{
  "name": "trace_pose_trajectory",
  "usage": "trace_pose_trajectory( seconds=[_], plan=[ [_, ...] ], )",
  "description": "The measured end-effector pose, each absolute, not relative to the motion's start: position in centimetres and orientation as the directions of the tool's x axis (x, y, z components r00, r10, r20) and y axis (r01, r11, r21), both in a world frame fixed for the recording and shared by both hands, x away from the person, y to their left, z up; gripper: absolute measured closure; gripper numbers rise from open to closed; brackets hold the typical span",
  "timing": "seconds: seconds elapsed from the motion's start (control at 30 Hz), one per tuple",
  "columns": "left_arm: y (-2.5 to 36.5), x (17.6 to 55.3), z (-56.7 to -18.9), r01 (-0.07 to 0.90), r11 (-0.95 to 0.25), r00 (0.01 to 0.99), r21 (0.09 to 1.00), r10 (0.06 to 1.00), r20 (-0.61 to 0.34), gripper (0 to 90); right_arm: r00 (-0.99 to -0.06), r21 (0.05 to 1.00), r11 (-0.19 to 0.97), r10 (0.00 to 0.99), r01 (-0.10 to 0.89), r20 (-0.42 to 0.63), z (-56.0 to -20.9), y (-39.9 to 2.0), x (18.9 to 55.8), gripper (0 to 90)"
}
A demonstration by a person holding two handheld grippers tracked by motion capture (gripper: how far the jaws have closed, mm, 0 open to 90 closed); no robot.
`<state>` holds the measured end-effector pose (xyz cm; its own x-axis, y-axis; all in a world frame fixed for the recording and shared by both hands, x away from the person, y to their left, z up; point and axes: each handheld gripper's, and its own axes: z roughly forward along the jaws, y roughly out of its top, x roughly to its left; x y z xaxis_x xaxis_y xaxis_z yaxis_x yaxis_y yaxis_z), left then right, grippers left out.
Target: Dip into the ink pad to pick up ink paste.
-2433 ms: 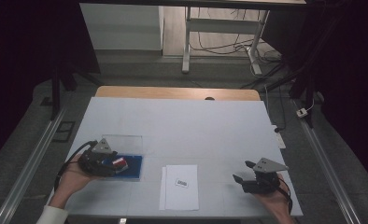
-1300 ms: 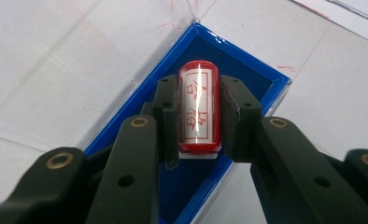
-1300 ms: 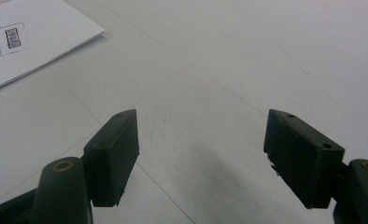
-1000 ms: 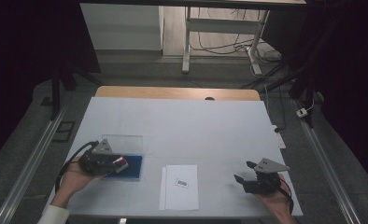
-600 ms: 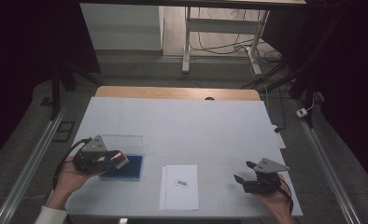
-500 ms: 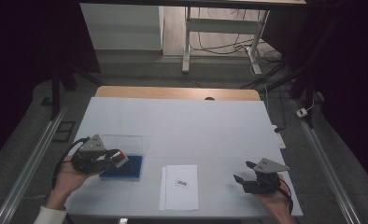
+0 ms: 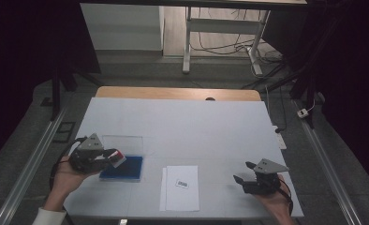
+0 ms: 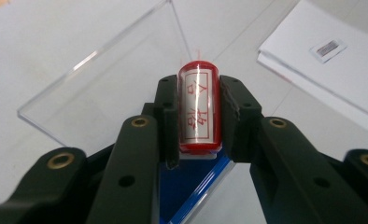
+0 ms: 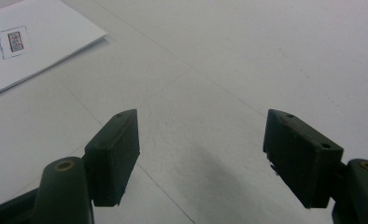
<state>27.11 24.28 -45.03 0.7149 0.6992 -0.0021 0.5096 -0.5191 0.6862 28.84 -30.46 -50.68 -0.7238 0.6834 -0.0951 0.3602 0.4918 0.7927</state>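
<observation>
My left gripper (image 8: 198, 114) is shut on a red-and-white cylindrical stamp (image 8: 197, 109) with red characters on its label. In the high view this left gripper (image 7: 111, 157) holds the stamp (image 7: 118, 156) just above the left end of a blue ink pad (image 7: 124, 168) at the table's front left. A clear lid (image 8: 112, 88) lies behind the pad. A stack of white paper (image 7: 180, 186) with a small printed label (image 7: 182, 183) lies at front centre. My right gripper (image 9: 201, 149) stands open over bare table; in the high view the right gripper (image 7: 241, 174) rests at front right.
The white table top (image 7: 196, 126) has a wooden strip along its far edge. Metal rails run along both sides of the table. Desk legs and cables stand on the floor beyond.
My left gripper has drawn back to the left with the stamp, off the middle of the blue pad. The right gripper has stayed put.
</observation>
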Motion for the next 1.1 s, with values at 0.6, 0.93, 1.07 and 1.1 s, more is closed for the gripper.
trace_pose_trajectory(
  seconds=[0.6, 0.93, 1.07, 1.1],
  plan=[
    [23.9, 28.3, -46.7, 0.549, -0.554, 0.708, 0.626, 0.706, 0.004, 70.3, -0.726, 0.786, 0.5, 0.681, 0.363, -0.098, -50.9, -30.5, 28.9, 26.4],
    [23.7, 28.4, -47.0, 0.551, -0.558, 0.708, 0.62, 0.706, 0.007, 70.3, -0.726, 0.785, 0.501, 0.681, 0.365, -0.097, -51.0, -30.4, 28.9, 26.5],
    [23.6, 28.6, -47.3, 0.557, -0.566, 0.707, 0.608, 0.707, 0.011, 70.3, -0.725, 0.783, 0.503, 0.681, 0.366, -0.099, -51.0, -30.4, 28.9, 26.5],
    [23.5, 28.6, -47.4, 0.558, -0.569, 0.707, 0.604, 0.707, 0.013, 70.3, -0.728, 0.781, 0.506, 0.679, 0.367, -0.098, -51.0, -30.4, 28.9, 26.5]
  ],
)
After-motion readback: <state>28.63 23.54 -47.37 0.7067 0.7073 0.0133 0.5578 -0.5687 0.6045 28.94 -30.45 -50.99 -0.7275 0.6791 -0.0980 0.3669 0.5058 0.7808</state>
